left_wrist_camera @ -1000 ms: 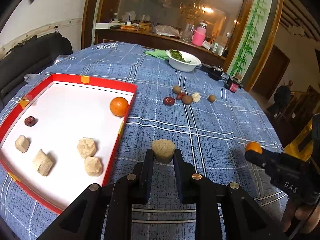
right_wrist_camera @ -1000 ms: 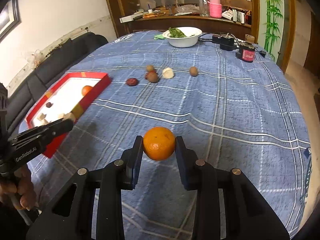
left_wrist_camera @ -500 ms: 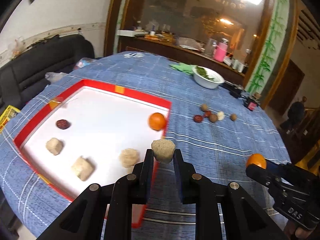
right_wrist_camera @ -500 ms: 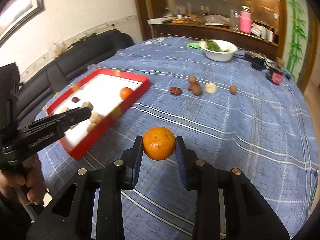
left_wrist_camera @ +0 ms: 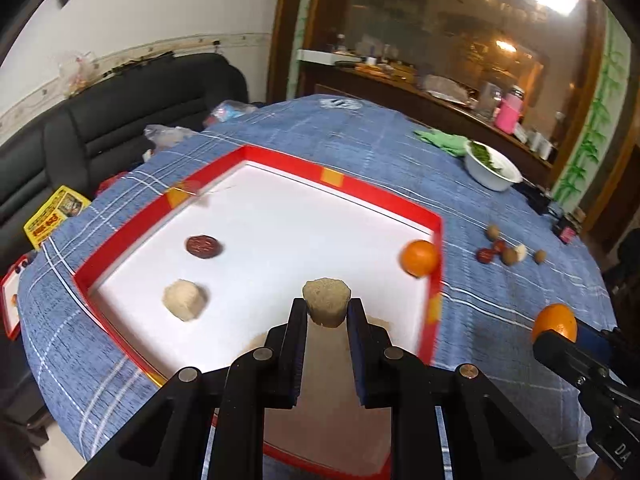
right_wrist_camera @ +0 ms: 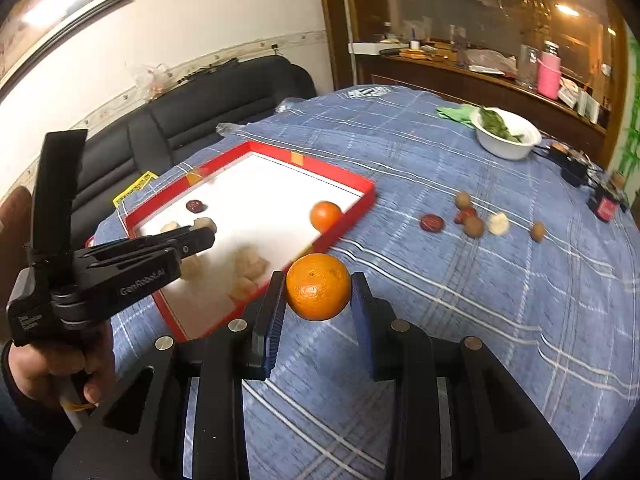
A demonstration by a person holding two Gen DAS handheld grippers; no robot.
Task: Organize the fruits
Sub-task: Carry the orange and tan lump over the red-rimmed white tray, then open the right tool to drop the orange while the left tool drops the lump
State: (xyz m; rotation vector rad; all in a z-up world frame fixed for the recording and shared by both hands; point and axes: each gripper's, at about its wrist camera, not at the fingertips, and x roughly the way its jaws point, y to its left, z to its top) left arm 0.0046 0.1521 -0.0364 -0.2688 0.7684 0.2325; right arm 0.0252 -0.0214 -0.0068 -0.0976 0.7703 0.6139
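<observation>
While held over the red tray (left_wrist_camera: 434, 280), beige lump (left_wrist_camera: 327, 306) between left gripper (left_wrist_camera: 327, 312) fingers; right gripper (right_wrist_camera: 318, 300), outside the tray's near corner, pinching an orange (right_wrist_camera: 318, 291).

**Around the table**

I see a white bowl (right_wrist_camera: 506, 138) of greens on the blue checked tablecloth (right_wrist_camera: 500, 300), a green cloth (right_wrist_camera: 456, 113) beside it, a black sofa (left_wrist_camera: 132, 120) behind, and a pink cup (right_wrist_camera: 548, 73), I think, on the sideboard (right_wrist_camera: 460, 76).
</observation>
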